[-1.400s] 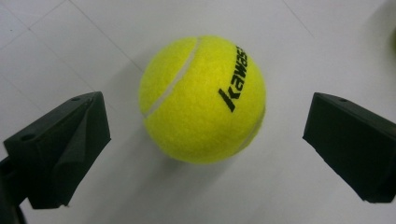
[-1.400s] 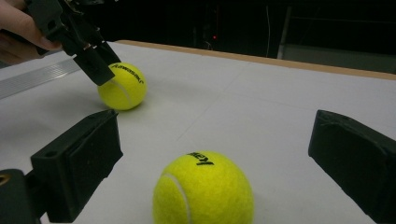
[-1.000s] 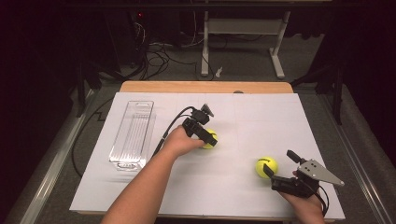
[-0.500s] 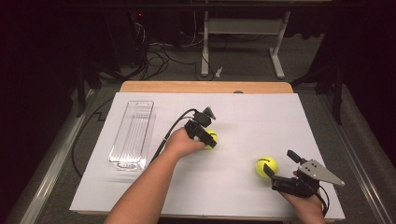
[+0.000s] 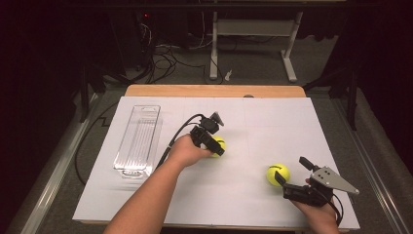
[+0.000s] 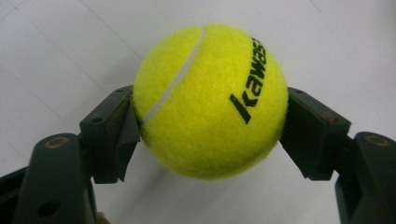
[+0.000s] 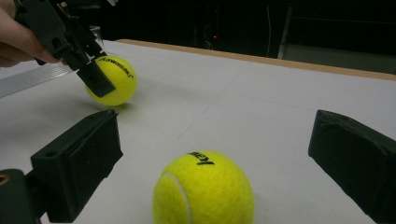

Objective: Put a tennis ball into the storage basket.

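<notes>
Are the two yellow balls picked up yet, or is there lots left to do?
One is grabbed: the left gripper is shut on the far ball, pads pressing both its sides. In hand now: the right gripper stands open around the near ball, not touching it, so that ball is still to be gripped. The clear tray beside them holds no ball so far.

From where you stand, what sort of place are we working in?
Probably a lab or test workspace: a white-covered table in a dark room, cables on the floor behind it, and a bare desk frame beyond.
</notes>
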`<state>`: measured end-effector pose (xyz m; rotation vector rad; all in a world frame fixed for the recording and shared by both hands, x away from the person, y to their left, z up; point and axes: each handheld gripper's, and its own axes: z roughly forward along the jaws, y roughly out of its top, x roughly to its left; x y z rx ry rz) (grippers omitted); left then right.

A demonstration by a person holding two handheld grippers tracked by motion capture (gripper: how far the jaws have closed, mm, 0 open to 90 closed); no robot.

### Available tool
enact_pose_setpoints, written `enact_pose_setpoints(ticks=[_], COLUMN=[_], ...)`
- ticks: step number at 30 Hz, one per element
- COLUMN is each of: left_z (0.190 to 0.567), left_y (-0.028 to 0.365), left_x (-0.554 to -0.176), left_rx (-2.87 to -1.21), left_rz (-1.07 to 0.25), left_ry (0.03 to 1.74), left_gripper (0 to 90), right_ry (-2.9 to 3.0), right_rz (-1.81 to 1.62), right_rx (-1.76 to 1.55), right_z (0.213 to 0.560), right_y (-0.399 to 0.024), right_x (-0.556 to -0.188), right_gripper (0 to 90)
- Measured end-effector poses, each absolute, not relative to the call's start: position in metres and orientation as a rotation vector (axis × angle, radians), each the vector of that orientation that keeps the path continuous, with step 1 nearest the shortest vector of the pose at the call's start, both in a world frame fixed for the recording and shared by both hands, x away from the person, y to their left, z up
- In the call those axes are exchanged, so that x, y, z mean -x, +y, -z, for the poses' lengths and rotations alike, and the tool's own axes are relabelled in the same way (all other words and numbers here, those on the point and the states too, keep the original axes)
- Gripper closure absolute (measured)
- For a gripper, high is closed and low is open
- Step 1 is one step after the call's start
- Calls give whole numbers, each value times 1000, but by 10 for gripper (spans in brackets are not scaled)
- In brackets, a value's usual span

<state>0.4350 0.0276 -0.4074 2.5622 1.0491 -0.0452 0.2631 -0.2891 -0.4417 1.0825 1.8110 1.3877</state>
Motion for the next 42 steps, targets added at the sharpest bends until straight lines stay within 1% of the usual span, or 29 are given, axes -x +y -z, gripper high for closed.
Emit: enact_pose_setpoints(ticks=[4,17,42], left_z=[406,407,404], left_y=[38,66,76], left_x=[-431,-417,-387], left_rx=[-2541,-2535,-2555], left_rz=[69,74,94], left_ry=[1073,1108,1044], left_gripper=[269,269,269], right_ry=[1811,1824,1821], right_rz=[-1386,-1371,-1374], right_rx=[-1081,-1077,-1073], right_z=[442,443,442], right_y=[-289,-286,-285], right_x=[-263,-265,-263], right_gripper=[28,28,28])
